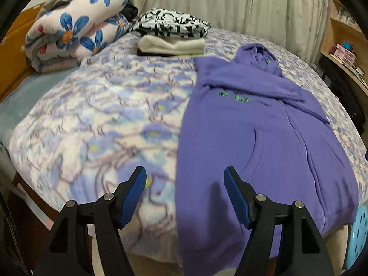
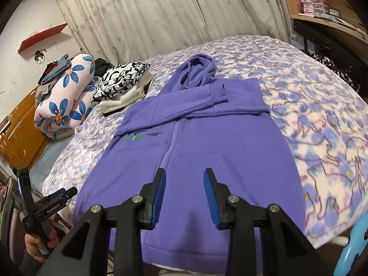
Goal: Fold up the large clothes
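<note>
A purple hoodie (image 1: 253, 138) (image 2: 207, 142) lies flat, front up, on the flowered bedspread (image 1: 103, 115) (image 2: 322, 126). Both sleeves are folded across its chest and the hood points to the far side. Its hem hangs over the near bed edge. My left gripper (image 1: 185, 172) hovers open above the hoodie's left edge, one finger over the bedspread and one over the cloth, with nothing between them. My right gripper (image 2: 185, 172) hovers over the hoodie's lower middle, its jaws narrowly open and empty. A hand (image 2: 34, 243) at the lower left of the right wrist view holds the other gripper's handle.
A stack of folded clothes (image 1: 172, 34) (image 2: 124, 85) with a black-and-white top sits at the far left of the bed. Beside it lies a rolled flowered quilt (image 1: 76, 27) (image 2: 66, 92). A blue stool (image 1: 358, 234) (image 2: 354, 248) stands by the near right corner. Curtains hang behind the bed, and a desk stands at the right.
</note>
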Tool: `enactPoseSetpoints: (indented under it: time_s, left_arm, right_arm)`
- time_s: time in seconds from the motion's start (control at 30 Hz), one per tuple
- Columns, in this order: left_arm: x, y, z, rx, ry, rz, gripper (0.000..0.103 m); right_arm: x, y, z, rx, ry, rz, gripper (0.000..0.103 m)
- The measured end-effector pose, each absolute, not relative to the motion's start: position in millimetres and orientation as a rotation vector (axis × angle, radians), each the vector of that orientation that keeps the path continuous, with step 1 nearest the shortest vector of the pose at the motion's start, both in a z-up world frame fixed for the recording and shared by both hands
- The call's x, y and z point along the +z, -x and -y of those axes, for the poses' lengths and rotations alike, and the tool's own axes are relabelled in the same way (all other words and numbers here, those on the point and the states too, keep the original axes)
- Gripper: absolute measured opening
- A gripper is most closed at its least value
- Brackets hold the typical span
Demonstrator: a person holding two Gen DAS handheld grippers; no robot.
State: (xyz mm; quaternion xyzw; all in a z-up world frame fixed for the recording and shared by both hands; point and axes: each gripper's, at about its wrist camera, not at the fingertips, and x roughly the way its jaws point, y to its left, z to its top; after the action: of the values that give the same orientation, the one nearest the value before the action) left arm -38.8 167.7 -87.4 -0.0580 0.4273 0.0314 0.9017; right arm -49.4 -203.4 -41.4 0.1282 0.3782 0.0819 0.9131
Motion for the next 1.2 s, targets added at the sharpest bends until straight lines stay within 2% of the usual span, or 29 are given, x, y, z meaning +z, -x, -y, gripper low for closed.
enactPoseSetpoints:
  time_s: [0.07,0.2,0.23,0.57,0.87,1.2]
  left_arm:
    - [-94.6,43.9,-170.3,0.048,0.148,-0.893,0.068]
    - [-110.4,44.1,-178.2,0.025,0.214,-0.937,0.069]
    - [-112.4,44.0,-178.9,0.02,0.221,-0.934,0.069]
    - [-123.1,49.4,-169.5,-0.033,0.207,-0.886,0.085]
    - [-127.5,51.4,-179.7,-0.128,0.29,-0.888,0.087]
    - [-132.0,54.3,-172.4,-0.364,0.386,-0.916,0.087]
  right_arm:
    - [-44.2,54.6,207.1,0.158,-0.261,-0.793,0.034]
    - [-52.4,67.3,220.9,0.125,-0.239,-0.819,0.049]
    - [-54.6,71.3,225.0,0.111,-0.227,-0.819,0.05]
    - [-95.7,101.3,292.9,-0.078,-0.287,-0.875,0.05]
    - [-138.9,94.7,330.9,-0.049,-0.465,-0.958,0.051]
    - [-141.0,96.6,329.3,0.227,-0.596,-0.911,0.052]
